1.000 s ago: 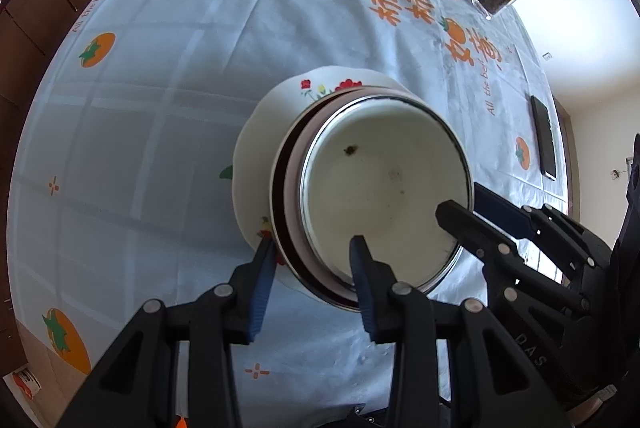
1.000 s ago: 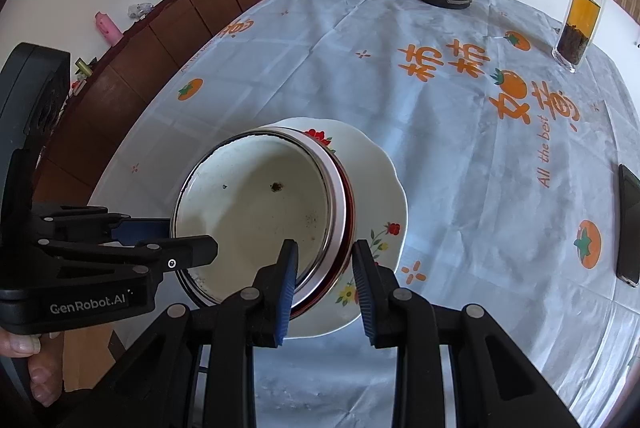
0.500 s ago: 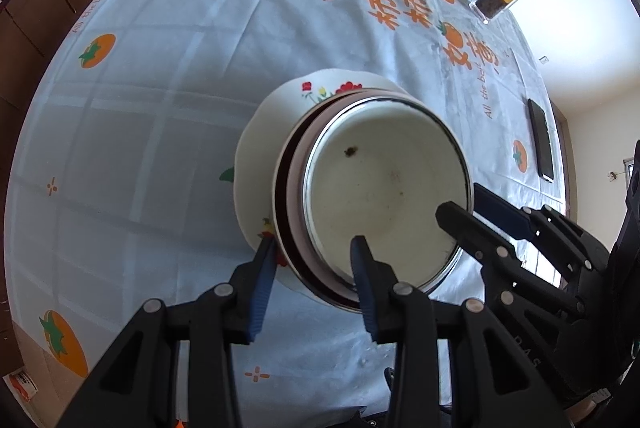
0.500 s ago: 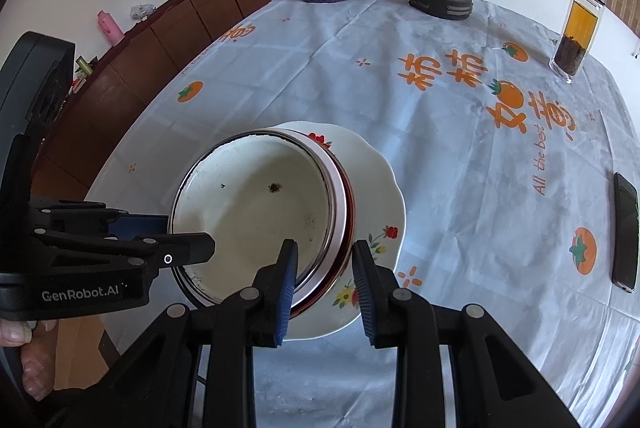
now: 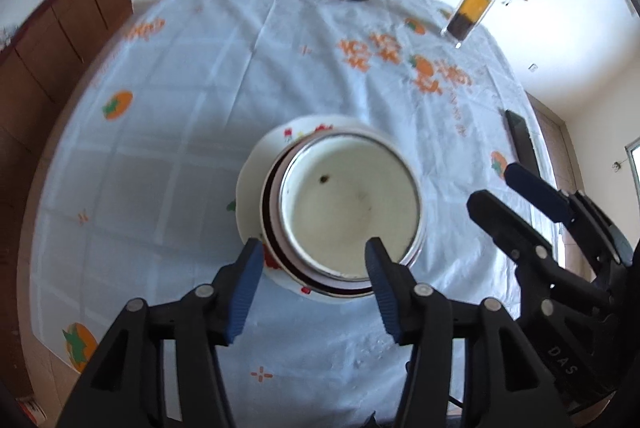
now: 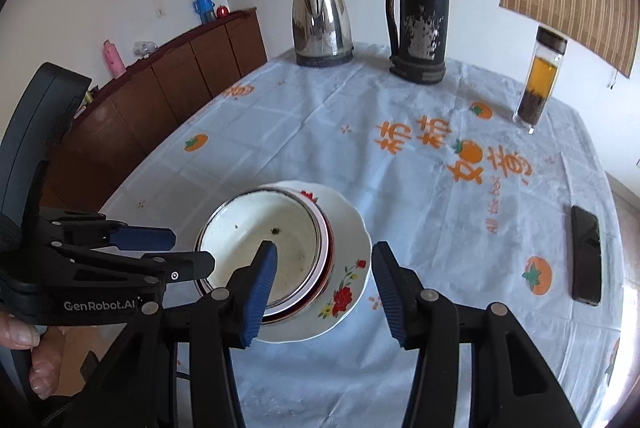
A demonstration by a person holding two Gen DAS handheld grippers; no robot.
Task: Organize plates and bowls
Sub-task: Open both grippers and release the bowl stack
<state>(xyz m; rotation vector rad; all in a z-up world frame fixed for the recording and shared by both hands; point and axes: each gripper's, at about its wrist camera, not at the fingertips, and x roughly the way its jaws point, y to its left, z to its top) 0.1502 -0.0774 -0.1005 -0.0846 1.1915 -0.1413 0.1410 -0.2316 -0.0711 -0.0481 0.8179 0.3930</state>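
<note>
A white enamel bowl (image 5: 352,204) (image 6: 260,236) sits nested on top of a dark-rimmed bowl (image 5: 269,212), and both rest on a flowered plate (image 5: 250,188) (image 6: 348,268) on the table. My left gripper (image 5: 314,254) (image 6: 188,252) hovers above the stack's near rim. Its jaws are opening and its pads touch nothing. My right gripper (image 6: 325,254) (image 5: 494,188) hangs over the stack's other side. Its jaws are opening too, with the bowl rim and plate edge seen below the gap but not pressed.
A steel kettle (image 6: 320,24), a dark thermos jug (image 6: 420,16) and a tea bottle (image 6: 540,84) stand along the far edge of the table. A phone (image 6: 586,256) lies at the right. A wooden sideboard (image 6: 160,100) runs along the left wall. A hand (image 6: 24,344) holds the left gripper.
Both grippers let go of the bowl rims, spread their jaws wider and rose away from the stack. The stack stays on the table.
</note>
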